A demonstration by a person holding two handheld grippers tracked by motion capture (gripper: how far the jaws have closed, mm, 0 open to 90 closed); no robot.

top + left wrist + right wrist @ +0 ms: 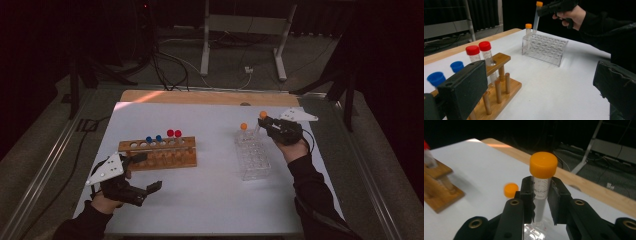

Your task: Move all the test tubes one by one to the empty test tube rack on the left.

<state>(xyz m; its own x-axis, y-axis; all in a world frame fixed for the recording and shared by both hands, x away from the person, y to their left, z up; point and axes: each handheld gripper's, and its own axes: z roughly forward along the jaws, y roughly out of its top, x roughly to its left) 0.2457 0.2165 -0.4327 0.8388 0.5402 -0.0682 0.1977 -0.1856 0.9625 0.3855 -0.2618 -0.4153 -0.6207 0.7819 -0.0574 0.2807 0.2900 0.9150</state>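
My right gripper (541,197) is shut on a clear tube with an orange cap (543,165), gripped just below the cap. The tube (261,120) hangs upright over the far end of a clear plastic rack (252,157), its tip just above the holes (535,21). A second orange-capped tube (243,127) stands in the rack's far corner. My left gripper (147,172) is open and holds nothing, low over the table near a wooden rack (160,156). That rack holds two red-capped tubes (484,47) and two blue-capped tubes (457,66).
The white table top (210,190) lies between the two racks. A wooden strip (200,96) runs along its far edge. Behind it, on the floor, are the legs of a metal stand (205,45) and cables (165,70).
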